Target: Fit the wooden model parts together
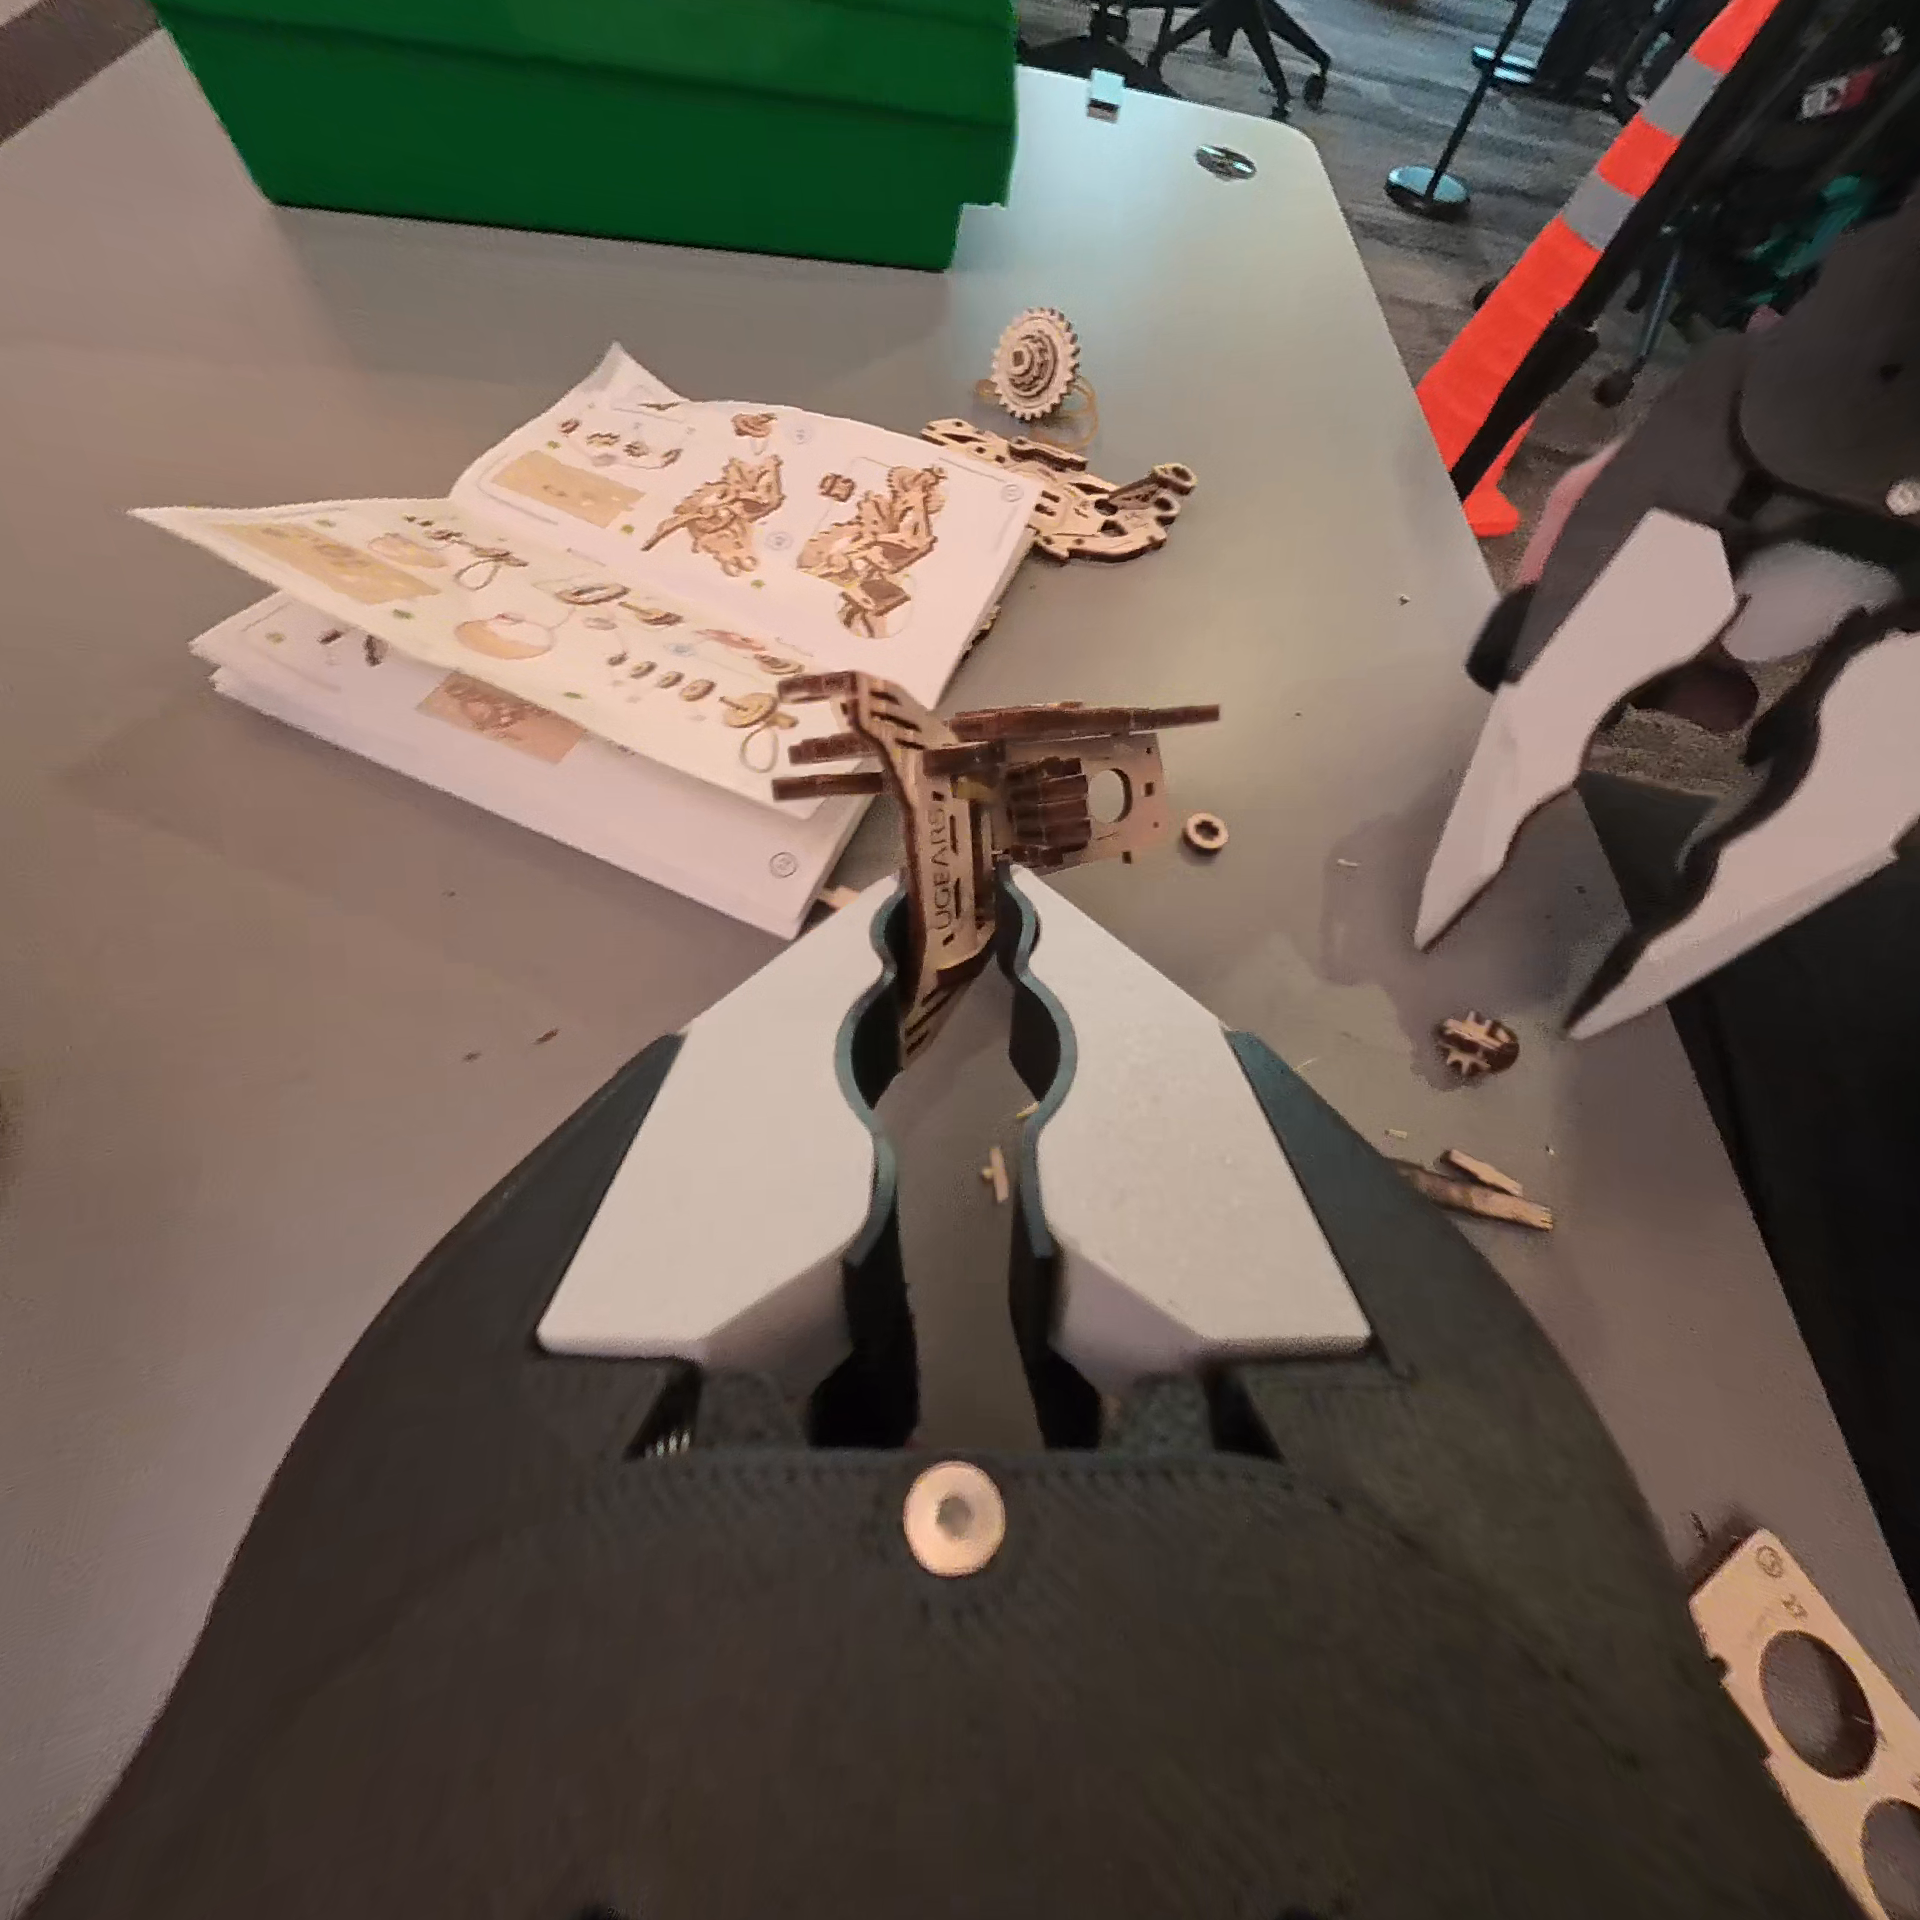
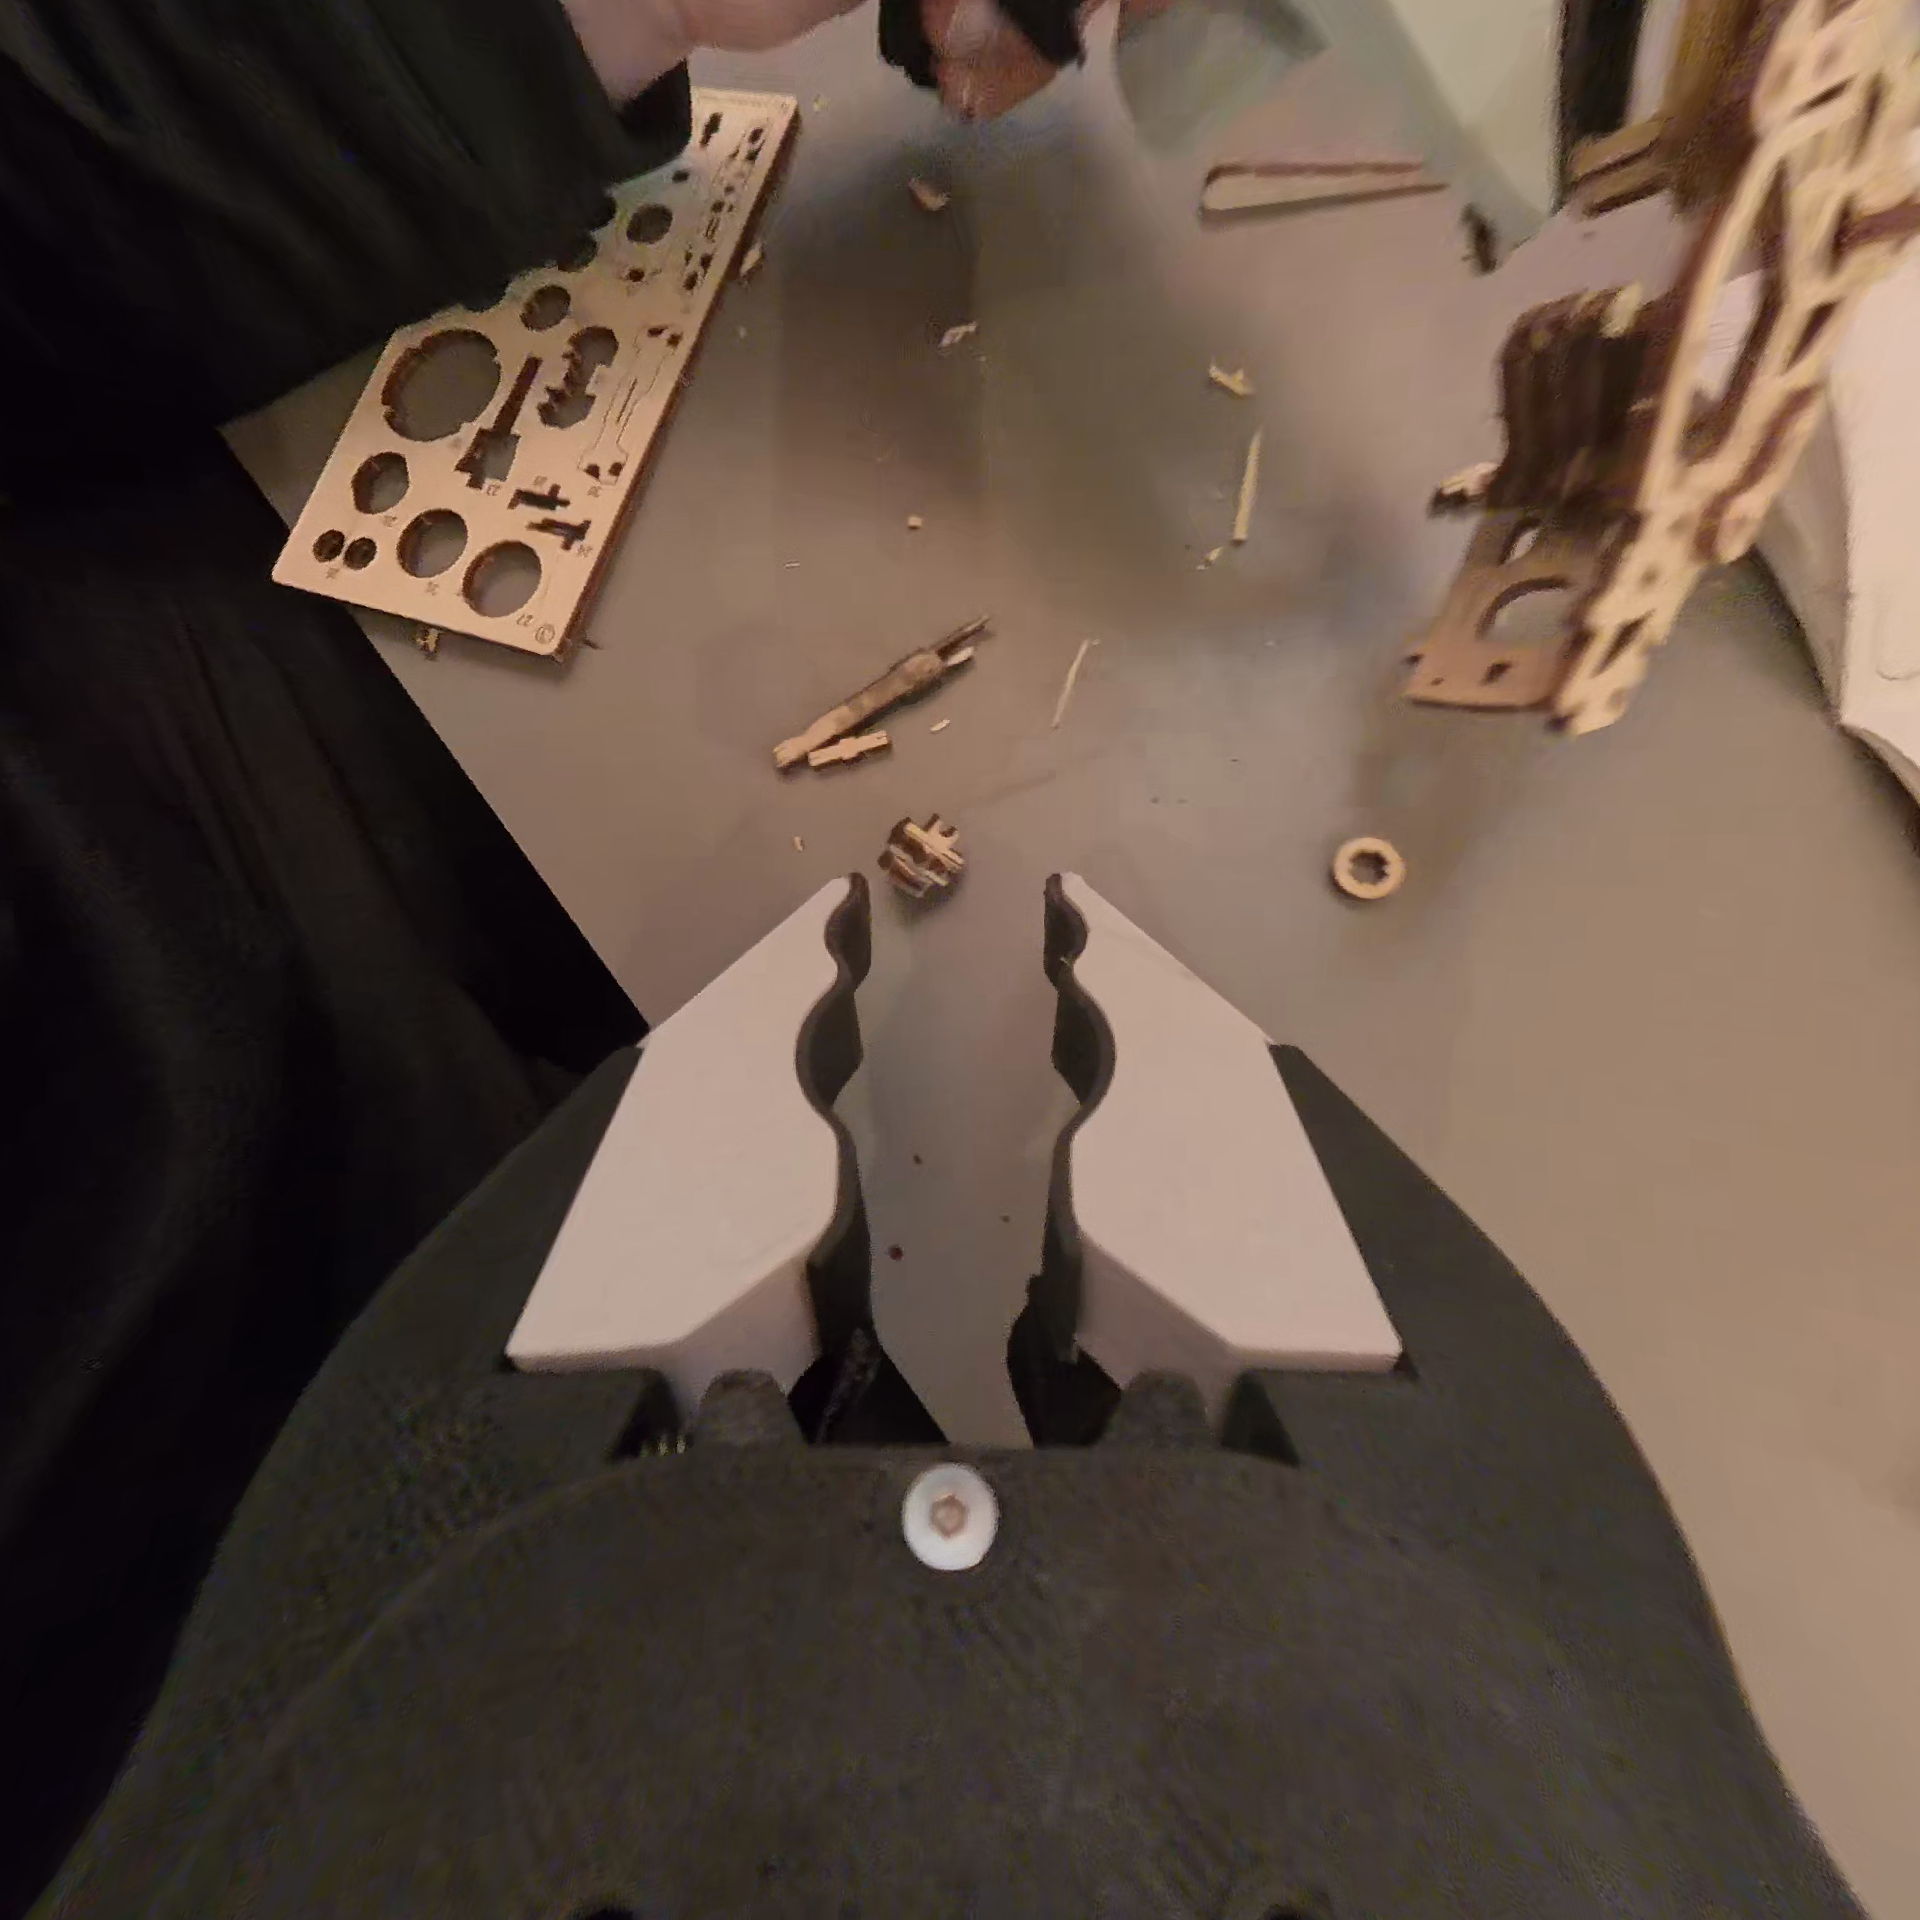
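Note:
My left gripper [image 1: 951, 904] is shut on a wooden model assembly [image 1: 971, 800] and holds it upright above the grey table. The same assembly shows at the right of the right wrist view [image 2: 1621, 468]. My right gripper [image 2: 956, 894] is open and empty, just above the table, and it shows at the right of the left wrist view [image 1: 1507, 987]. A small wooden gear [image 2: 923, 860] lies on the table right in front of its fingertips, also seen in the left wrist view [image 1: 1477, 1042]. A small wooden ring [image 2: 1367, 868] lies to the right, and shows in the left wrist view [image 1: 1206, 833].
An open instruction booklet [image 1: 582, 613] lies mid-table, with more wooden parts [image 1: 1081, 488] and a toothed wheel [image 1: 1036, 364] behind it. A green bin [image 1: 613, 114] stands at the back. A punched-out wooden sheet [image 2: 520, 405] and wood scraps [image 2: 883, 691] lie near the table edge. A person's dark clothing [image 2: 208, 727] is at the left. The left gripper's tips are roughly 15 centimeters from the right gripper's. The toothed wheel [image 1: 1036, 364] is about equally far from each gripper, around 25 centimeters.

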Tool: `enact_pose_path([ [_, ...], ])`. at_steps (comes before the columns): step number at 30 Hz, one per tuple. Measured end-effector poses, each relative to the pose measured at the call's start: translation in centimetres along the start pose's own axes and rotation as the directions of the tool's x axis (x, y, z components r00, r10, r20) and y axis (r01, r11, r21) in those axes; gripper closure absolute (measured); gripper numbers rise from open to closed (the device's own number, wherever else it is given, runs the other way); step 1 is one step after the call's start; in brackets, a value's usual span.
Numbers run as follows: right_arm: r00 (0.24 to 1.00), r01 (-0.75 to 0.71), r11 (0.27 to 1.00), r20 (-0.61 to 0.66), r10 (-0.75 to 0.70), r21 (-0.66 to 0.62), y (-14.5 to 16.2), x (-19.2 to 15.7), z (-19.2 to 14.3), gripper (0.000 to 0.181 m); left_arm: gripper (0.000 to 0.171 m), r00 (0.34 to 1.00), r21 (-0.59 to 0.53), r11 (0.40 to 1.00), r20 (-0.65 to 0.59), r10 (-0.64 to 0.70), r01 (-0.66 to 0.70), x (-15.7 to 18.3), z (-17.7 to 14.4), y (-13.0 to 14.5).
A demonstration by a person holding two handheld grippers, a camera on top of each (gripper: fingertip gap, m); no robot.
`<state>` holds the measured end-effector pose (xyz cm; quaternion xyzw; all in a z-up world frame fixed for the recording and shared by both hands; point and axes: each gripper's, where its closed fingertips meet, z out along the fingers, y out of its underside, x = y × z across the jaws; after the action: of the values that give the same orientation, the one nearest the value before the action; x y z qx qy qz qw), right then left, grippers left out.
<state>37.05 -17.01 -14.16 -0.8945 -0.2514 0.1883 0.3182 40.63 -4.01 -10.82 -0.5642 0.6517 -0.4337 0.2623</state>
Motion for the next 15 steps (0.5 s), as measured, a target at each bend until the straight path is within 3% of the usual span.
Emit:
enact_pose_path([
  [6, 0.999, 0.05, 0.997, -0.012, -0.051, -0.066, 0.6, -1.0, 1.4, 0.152, 0.16, 0.999, 0.018, 0.999, 0.016, -0.029, 0.028, -0.6, -0.6, 0.1],
  [11, 0.994, 0.09, 0.992, -0.062, -0.096, -0.086, 0.5, -0.7, 1.8, 0.167, 0.159, 0.999, 0.009, 0.999, 0.016, -0.038, 0.038, -0.8, -0.4, 0.6],
  [15, 0.998, 0.05, 0.994, -0.035, -0.054, -0.095, 0.4, -0.2, 1.3, 0.169, 0.16, 0.999, 0.021, 0.999, 0.016, -0.05, 0.049, -1.0, -0.5, 0.5],
])
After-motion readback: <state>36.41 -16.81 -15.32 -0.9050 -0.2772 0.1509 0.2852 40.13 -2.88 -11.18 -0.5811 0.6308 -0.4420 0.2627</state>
